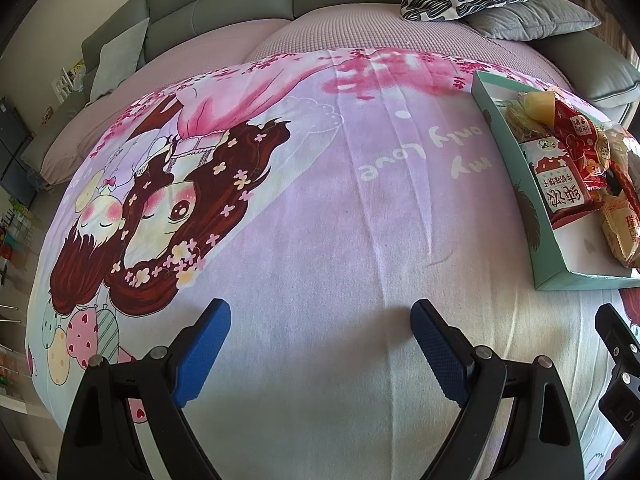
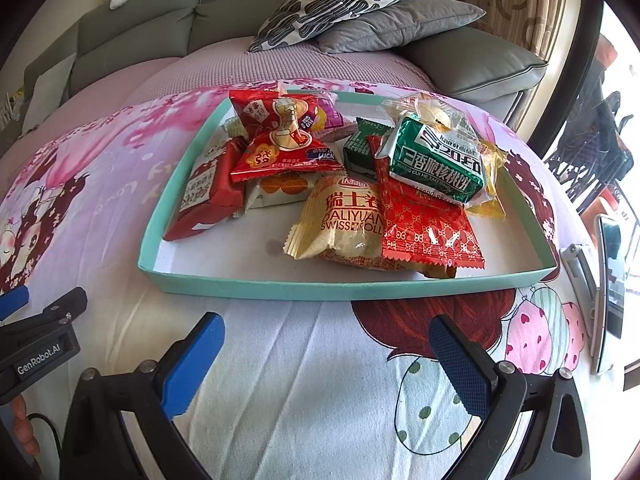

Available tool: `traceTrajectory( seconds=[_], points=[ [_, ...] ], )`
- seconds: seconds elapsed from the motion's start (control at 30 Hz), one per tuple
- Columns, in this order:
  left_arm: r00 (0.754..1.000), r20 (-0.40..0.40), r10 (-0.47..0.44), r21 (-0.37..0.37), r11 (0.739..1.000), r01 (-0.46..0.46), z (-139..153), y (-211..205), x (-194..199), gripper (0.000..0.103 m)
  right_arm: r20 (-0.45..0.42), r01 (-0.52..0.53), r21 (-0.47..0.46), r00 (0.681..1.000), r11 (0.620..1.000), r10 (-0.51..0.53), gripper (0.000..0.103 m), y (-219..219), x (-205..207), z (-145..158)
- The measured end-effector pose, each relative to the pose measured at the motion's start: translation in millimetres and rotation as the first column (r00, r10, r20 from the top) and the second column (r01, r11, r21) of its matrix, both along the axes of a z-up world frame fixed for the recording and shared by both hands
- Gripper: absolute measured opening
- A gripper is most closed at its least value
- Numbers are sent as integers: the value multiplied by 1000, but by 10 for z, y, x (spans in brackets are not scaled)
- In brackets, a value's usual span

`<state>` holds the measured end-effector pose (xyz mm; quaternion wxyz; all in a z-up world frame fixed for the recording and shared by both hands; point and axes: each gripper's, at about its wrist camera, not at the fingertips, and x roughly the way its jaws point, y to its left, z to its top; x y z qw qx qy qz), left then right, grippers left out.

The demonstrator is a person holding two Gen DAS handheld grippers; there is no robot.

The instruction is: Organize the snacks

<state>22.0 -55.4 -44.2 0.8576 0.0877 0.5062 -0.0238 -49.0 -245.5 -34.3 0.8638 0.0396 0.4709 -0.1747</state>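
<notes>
A shallow teal tray (image 2: 256, 286) lies on the cartoon-print cloth and holds several wrapped snacks: a red bow-shaped pack (image 2: 282, 138), a green walnut-biscuit pack (image 2: 434, 164), a yellow Swiss-roll pack (image 2: 344, 220) and a red patterned packet (image 2: 424, 224). My right gripper (image 2: 326, 332) hovers open just in front of the tray's near wall, with nothing between its blue pads. The same tray (image 1: 516, 168) sits at the right edge of the left wrist view. My left gripper (image 1: 320, 320) stands open over bare cloth, well left of the tray.
A grey sofa (image 2: 132, 36) with a patterned cushion (image 2: 340, 0) and a grey cushion (image 2: 400, 24) runs behind the cloth. A phone-like device on a stand (image 2: 608, 288) sits at the right. The left gripper's body (image 2: 36, 344) shows at the right view's left edge.
</notes>
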Motion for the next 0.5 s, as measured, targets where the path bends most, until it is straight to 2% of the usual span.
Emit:
traceTrajectory(
  seconds=[0.5],
  points=[
    [1000, 7, 9, 4, 1000, -9, 11, -4, 3, 92, -6, 7, 6, 1000, 1000, -7, 103, -2, -8, -16]
  ],
)
